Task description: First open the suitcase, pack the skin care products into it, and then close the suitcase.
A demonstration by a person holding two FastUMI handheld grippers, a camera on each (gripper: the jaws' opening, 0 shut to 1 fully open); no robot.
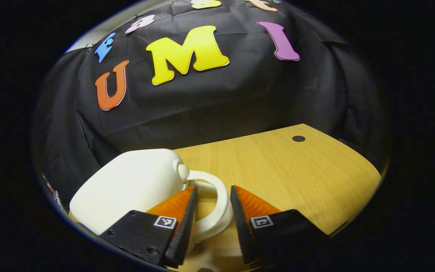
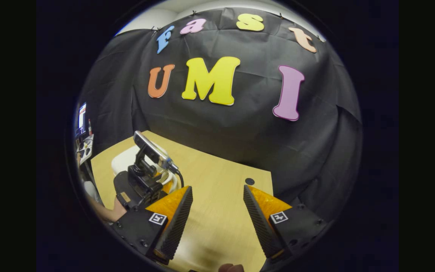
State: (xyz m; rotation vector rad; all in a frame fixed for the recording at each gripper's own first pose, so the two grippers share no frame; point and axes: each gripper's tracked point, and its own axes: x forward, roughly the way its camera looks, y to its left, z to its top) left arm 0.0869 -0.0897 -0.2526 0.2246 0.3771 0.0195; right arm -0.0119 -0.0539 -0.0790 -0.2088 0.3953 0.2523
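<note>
Two grippers parted — left gripper (image 1: 213, 211) straddling white suitcase (image 1: 127, 189) handle (image 1: 213, 204), right gripper (image 2: 217, 211) over table (image 2: 217, 181), no legible labels

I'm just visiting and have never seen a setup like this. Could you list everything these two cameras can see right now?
Suitcase: one, white, hard-shelled, lid down, at the table's left end.
Suitcase handle: one, white loop, sticking out toward the left gripper's fingers.
Table: one, light wood, with a small dark round hole near its far edge.
Booth wall: black cloth behind the table.
Desk with a screen: far left in the right gripper view, beyond the booth; details too small to tell.
Left gripper: one, fingers open on either side of the handle, not pressing it.
Right gripper: one, open, over bare table.
Person's arm: holding the left gripper.
</note>
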